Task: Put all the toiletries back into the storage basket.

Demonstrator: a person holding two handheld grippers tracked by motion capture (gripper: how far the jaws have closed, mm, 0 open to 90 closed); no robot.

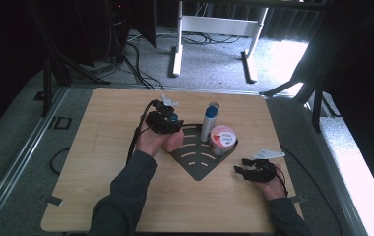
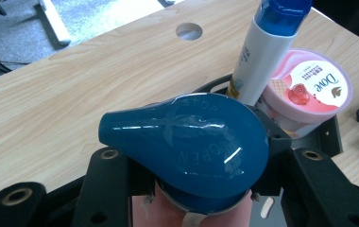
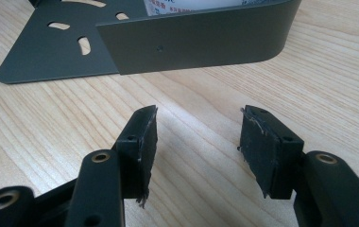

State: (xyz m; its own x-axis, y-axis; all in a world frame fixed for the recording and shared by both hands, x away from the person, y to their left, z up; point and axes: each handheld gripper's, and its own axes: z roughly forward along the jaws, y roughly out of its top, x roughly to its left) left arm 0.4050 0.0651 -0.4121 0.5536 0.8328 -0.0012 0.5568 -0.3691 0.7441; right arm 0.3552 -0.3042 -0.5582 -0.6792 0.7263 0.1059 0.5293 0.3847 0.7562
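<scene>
Two claws | left (image 2: 192,189) clamps blue-capped bottle (image 2: 187,142), body hidden | right (image 3: 196,151) agape, empty

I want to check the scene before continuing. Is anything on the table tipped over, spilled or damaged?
Nothing is spilled or tipped over. The white tube stands upright beside the pink jar on the dark corner rack. One small oddity: the pads of the right hand-held gripper look frayed at their edges.

Wood table (image 1: 101,162) w/ dark rack (image 1: 197,164)

Teal cap (image 2: 187,146), pink tub (image 2: 307,90), slotted grey rack (image 3: 192,42).
</scene>
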